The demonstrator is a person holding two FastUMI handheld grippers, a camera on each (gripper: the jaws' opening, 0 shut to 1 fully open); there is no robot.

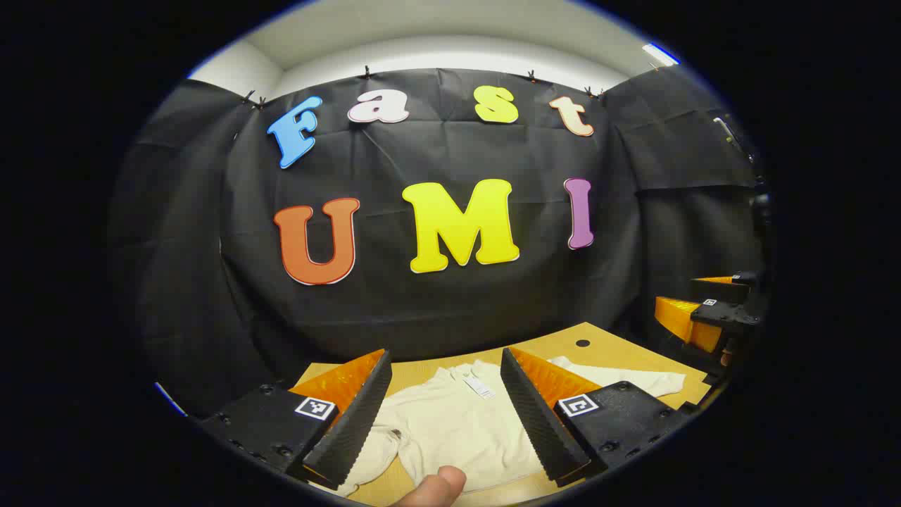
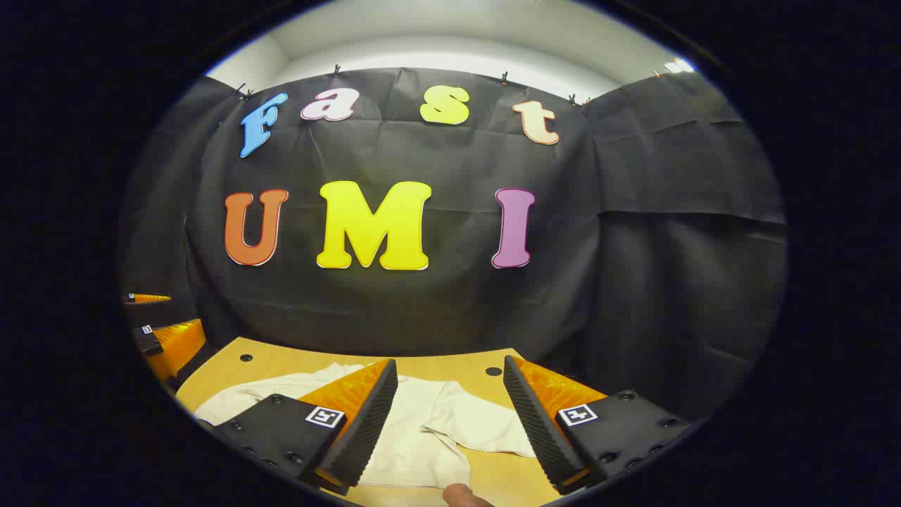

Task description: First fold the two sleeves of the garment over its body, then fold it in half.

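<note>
We see the cream garment lying flat on the wooden table, its collar toward the booth wall and one sleeve reaching sideways. Our fingers hide its edges. The left gripper and right gripper hover above it, fingers spread wide, holding nothing.

cream-white garment on a tan wooden table, black wall cloth.

Garment partly hidden behind claw fingers, lower hem cut off
</note>
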